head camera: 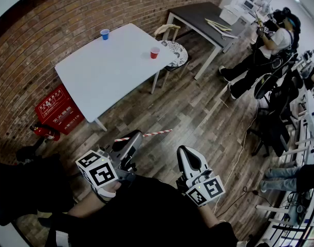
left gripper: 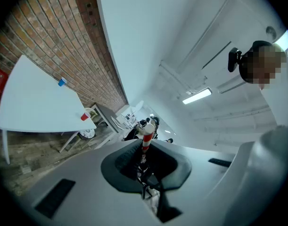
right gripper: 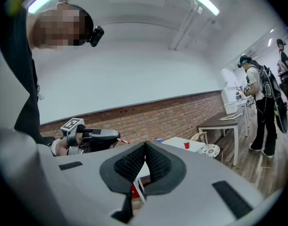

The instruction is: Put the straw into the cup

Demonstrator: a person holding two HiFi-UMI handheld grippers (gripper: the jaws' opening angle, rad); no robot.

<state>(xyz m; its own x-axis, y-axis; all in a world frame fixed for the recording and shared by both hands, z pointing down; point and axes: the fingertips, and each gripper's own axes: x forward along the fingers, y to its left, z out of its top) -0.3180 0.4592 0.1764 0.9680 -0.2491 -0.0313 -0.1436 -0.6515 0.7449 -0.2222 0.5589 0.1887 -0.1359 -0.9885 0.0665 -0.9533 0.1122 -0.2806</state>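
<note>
A red-and-white striped straw (head camera: 149, 134) lies level above the wooden floor, with my left gripper (head camera: 135, 136) shut on one end of it. In the left gripper view the straw (left gripper: 146, 138) sticks out forward from between the black pads. A red cup (head camera: 154, 52) stands near the right edge of the white table (head camera: 110, 71), well ahead of both grippers, and a blue cup (head camera: 105, 34) stands at the table's far edge. My right gripper (head camera: 185, 152) is shut with nothing in it, to the right of the left one. Its own view shows the closed right gripper (right gripper: 144, 150), the red cup (right gripper: 186, 145) and the left gripper (right gripper: 116, 136).
A chair with a patterned seat (head camera: 175, 53) is tucked at the table's right end. A dark table (head camera: 200, 14) stands further back. A red crate (head camera: 58, 108) and a fire extinguisher (head camera: 45, 132) sit by the brick wall. A person (head camera: 264, 45) and office chairs (head camera: 277, 122) are at the right.
</note>
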